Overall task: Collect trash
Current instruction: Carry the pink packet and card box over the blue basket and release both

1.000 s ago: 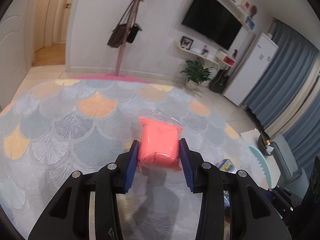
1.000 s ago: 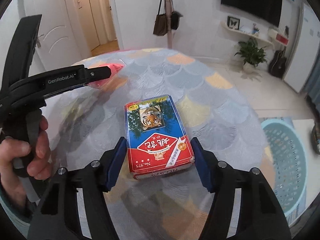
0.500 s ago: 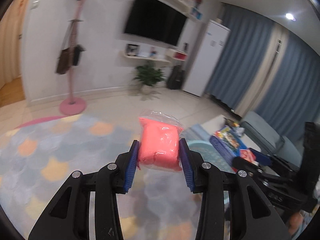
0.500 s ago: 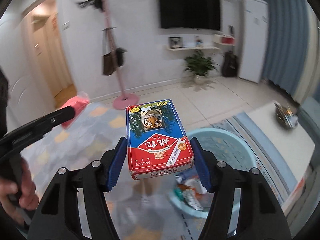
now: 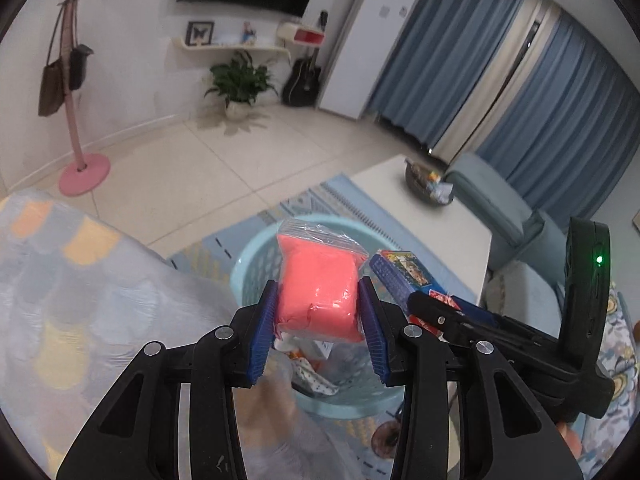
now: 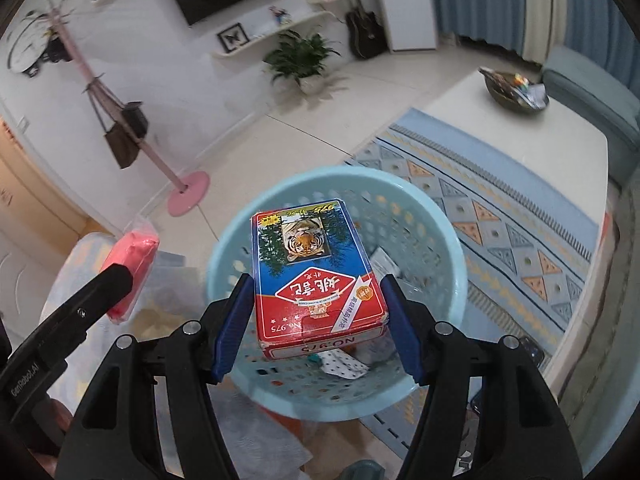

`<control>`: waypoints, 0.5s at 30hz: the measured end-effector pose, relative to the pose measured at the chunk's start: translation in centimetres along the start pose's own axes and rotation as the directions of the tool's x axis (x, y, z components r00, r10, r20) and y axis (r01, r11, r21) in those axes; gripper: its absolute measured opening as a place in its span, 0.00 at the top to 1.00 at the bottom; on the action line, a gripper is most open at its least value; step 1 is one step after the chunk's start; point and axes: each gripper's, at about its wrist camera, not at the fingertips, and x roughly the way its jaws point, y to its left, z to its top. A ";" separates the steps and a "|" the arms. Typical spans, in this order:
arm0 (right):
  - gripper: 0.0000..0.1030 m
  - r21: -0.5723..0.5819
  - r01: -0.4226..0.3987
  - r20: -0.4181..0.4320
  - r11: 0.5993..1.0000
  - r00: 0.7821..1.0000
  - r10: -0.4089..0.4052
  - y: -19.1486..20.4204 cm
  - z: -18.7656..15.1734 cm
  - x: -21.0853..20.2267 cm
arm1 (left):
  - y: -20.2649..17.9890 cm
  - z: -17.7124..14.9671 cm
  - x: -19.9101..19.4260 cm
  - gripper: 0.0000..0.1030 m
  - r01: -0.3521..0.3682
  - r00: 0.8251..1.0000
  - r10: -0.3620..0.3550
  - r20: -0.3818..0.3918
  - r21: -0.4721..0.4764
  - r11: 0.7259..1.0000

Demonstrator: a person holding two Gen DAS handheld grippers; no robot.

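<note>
Pink putty in a clear bag (image 5: pixel 318 288) is clamped by the left gripper (image 5: pixel 318 320); a card box (image 6: pixel 316 280) is clamped by the right gripper (image 6: pixel 316 320), above the basket (image 6: pixel 448 236).

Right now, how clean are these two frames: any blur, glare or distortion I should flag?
Left wrist: strong fisheye bending at the edges, ceiling light flare top right, the pink bag sharp, the patterned blanket smeared. Right wrist: same fisheye curve, card box and basket crisp, the coat rack motion-blurred at left.
</note>
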 end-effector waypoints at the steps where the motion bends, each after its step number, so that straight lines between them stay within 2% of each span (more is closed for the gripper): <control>1: 0.39 0.009 0.006 -0.002 1.000 1.000 -0.006 -0.4 -0.2 0.1 | -0.1 -0.1 0.6 0.62 0.000 1.000 0.000 -0.016 0.005 1.000; 4: 0.39 0.039 0.010 -0.026 0.999 1.000 -0.009 -1.5 -0.3 1.1 | -0.1 -0.5 1.1 0.44 -0.005 1.000 0.005 -0.019 0.009 1.000; 12: 0.39 0.020 -0.003 -0.032 1.000 0.999 0.004 -1.7 -1.7 0.1 | 0.0 -1.9 -0.5 0.27 -0.023 1.000 0.023 0.010 -0.006 1.000; 15: 0.39 -0.015 -0.026 -0.026 1.000 0.999 0.026 -0.8 -2.6 -1.2 | 0.6 -2.5 -2.4 0.23 -0.058 0.997 0.058 0.041 -0.015 0.998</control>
